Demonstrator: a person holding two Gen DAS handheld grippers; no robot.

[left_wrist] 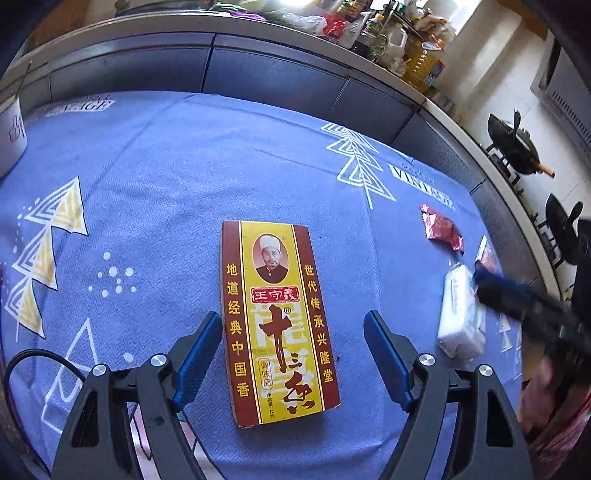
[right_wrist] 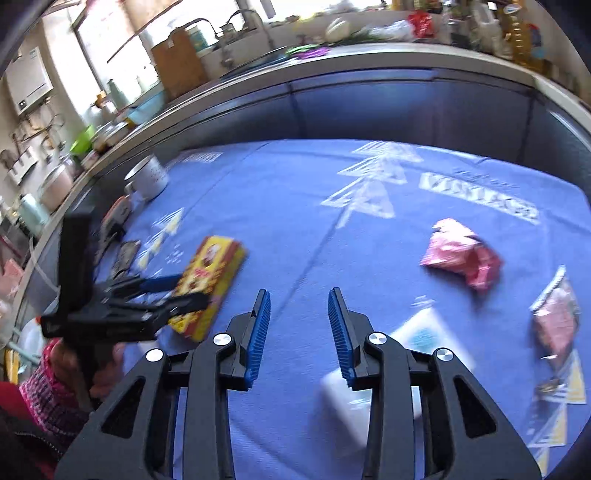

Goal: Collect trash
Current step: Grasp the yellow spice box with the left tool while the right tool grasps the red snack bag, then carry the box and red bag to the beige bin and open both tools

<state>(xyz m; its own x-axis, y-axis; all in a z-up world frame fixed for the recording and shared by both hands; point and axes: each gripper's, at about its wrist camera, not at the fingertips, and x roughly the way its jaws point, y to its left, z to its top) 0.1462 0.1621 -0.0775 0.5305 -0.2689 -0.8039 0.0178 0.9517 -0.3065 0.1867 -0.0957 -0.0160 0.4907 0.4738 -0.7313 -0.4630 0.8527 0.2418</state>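
A yellow and red seasoning box (left_wrist: 277, 321) lies flat on the blue tablecloth (left_wrist: 166, 206). My left gripper (left_wrist: 291, 321) is open, its fingers on either side of the box's near half. The box shows in the right wrist view (right_wrist: 208, 284) too, with the left gripper (right_wrist: 173, 291) around it. My right gripper (right_wrist: 299, 302) is open and empty above the cloth, with a white tissue pack (right_wrist: 369, 373) under its right finger. That pack (left_wrist: 461, 314) lies right of the box. A crumpled pink wrapper (right_wrist: 461, 254) and a second wrapper (right_wrist: 557, 317) lie further right.
A white mug (right_wrist: 147, 177) stands at the cloth's far left corner, with small flat packets (right_wrist: 125, 254) near it. Dark cabinet fronts (right_wrist: 369, 107) rise behind the table, under a cluttered counter (left_wrist: 369, 26). Black woks (left_wrist: 513, 144) stand at the right.
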